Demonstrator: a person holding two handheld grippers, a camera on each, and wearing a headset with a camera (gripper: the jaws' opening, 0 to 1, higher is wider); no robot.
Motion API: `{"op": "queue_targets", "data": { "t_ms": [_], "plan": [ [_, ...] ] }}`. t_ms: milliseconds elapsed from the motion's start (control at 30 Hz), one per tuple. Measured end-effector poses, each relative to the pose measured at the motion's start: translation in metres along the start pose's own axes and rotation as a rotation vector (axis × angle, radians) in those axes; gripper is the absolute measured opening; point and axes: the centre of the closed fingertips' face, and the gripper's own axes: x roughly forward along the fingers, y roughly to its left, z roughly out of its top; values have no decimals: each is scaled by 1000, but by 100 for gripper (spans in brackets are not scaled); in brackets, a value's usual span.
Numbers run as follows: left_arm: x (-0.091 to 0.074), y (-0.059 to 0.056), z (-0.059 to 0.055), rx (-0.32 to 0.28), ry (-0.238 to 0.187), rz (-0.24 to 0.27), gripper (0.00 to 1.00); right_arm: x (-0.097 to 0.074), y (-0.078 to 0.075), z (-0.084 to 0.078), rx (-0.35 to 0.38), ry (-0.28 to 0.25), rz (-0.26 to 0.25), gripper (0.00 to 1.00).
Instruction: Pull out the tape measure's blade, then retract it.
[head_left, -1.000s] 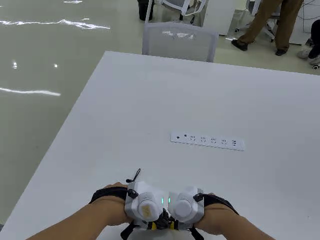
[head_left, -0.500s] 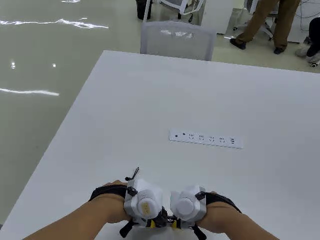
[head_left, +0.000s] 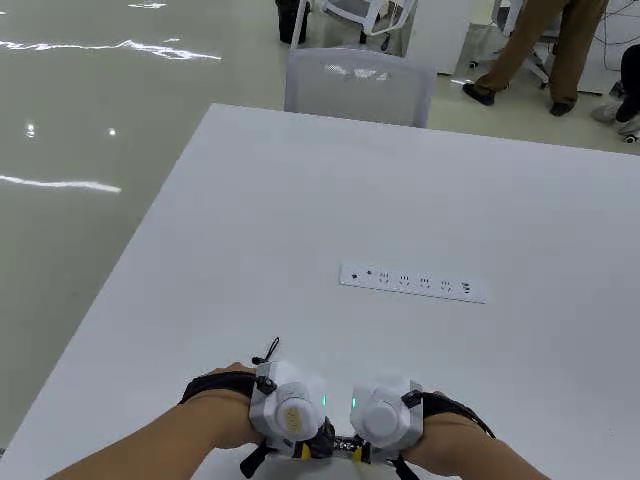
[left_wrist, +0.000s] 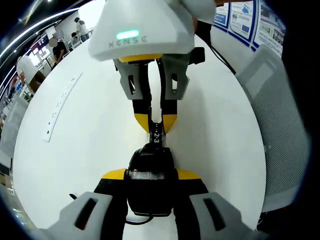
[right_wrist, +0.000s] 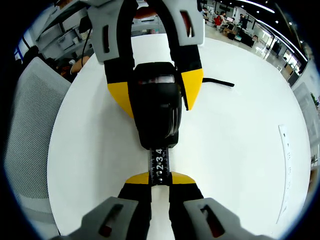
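Facing each other nose to nose at the near edge of the white tabletop (head_left: 300, 190), closer to its left edge than its right, the two grippers share the tape measure (right_wrist: 157, 107) between them. The left gripper (left_wrist: 151, 176) has its yellow-tipped jaws closed on either side of the black case, which sits squarely between them just above the table surface. From the case's mouth a short stretch of blade (right_wrist: 159, 164) runs straight out, its black face printed with the numerals 2, 3 and 4. The right gripper (right_wrist: 160, 179) pinches that blade near its free end, its yellow jaw tips pressed together on it. In the head view both white gripper housings sit side by side, nearly touching, each with a small green light, and gloved hands with bare forearms come in behind them. A thin black cord (right_wrist: 217, 82) trails on the table beside the left gripper. A white power strip (head_left: 412, 282) lies well apart toward the middle of the tabletop, and a grey chair (head_left: 358, 82) stands at the far edge.
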Motion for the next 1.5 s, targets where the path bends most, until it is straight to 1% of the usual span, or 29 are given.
{"op": "queue_targets", "data": {
  "t_ms": [167, 267, 433, 500, 667, 1000, 1133, 1300, 1500],
  "plan": [
    [1, 1, 0, -5, -1, -1, 30, 0, 0, -3, 0, 6, 2, 11],
    [1, 0, 0, -6, -1, -1, 30, -2, 0, -5, 18, 20, 1, 11],
    [2, 1, 0, -7, 1, -2, 30, -6, 2, -8, 14, 29, 1, 11],
    [3, 1, 0, -8, 2, -1, 30, -6, 1, -11, 24, 36, 1, 11],
    [3, 1, 0, -9, 0, -1, 30, -7, 1, -14, 22, 53, -2, 11],
    [1, 0, 2, -8, 3, -2, 30, -8, -3, -27, 25, 75, -1, 11],
    [0, -1, 3, -9, 4, -3, 30, -12, -2, -32, 27, 84, 0, 11],
    [2, 0, 1, -11, 3, -2, 30, -15, -3, -37, 25, 90, 0, 11],
    [1, 0, 2, -11, 4, -2, 30, -15, -4, -44, 23, 97, -1, 11]
  ]
}}
